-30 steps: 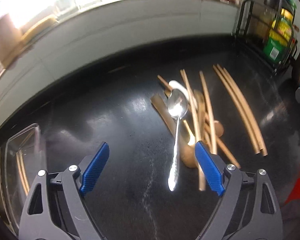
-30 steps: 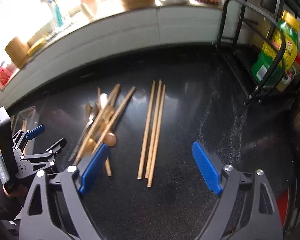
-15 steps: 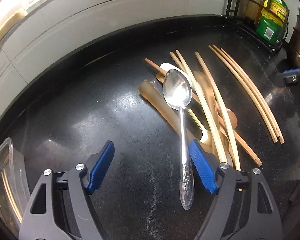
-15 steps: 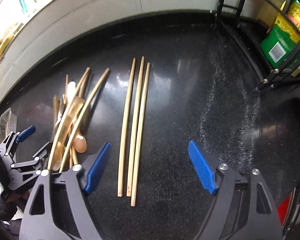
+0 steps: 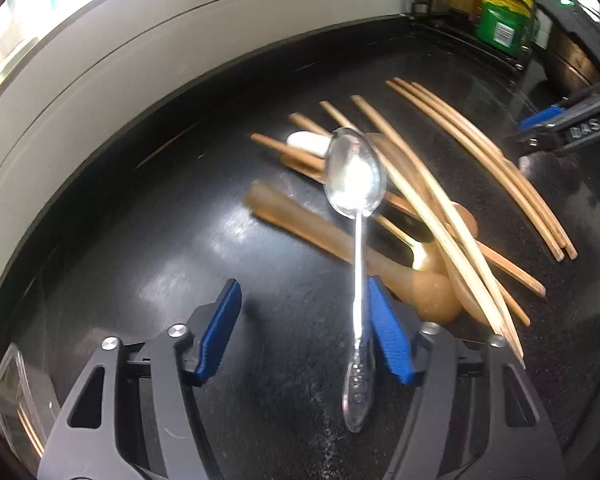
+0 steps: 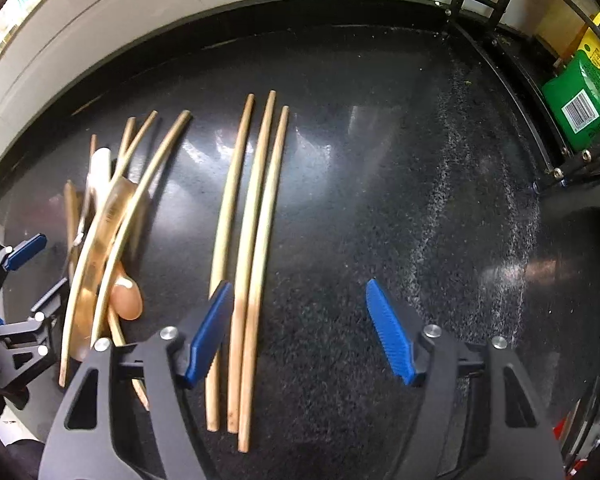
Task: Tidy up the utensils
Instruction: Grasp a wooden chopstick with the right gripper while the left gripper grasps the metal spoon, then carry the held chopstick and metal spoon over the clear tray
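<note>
A steel spoon (image 5: 356,208) lies on top of a pile of wooden spoons and chopsticks (image 5: 428,236) on the black counter. Its handle runs toward me, just inside the right pad of my open left gripper (image 5: 304,328). A white spoon (image 5: 306,143) lies at the back of the pile. Three long wooden chopsticks (image 6: 248,256) lie side by side to the right of the pile (image 6: 100,248). My open right gripper (image 6: 298,330) hovers over their near ends, its left pad above the leftmost stick. The left gripper (image 6: 24,276) shows at the far left of the right wrist view.
A clear plastic container (image 5: 12,400) holding wooden sticks sits at the lower left. A black wire rack (image 6: 540,128) with a green bottle (image 6: 584,104) stands at the right. A white tiled wall (image 5: 140,52) runs along the back of the counter.
Both grippers have moved down and closer to the counter. The left one has closed in on the steel spoon's handle. The right one has come over the three chopsticks.
</note>
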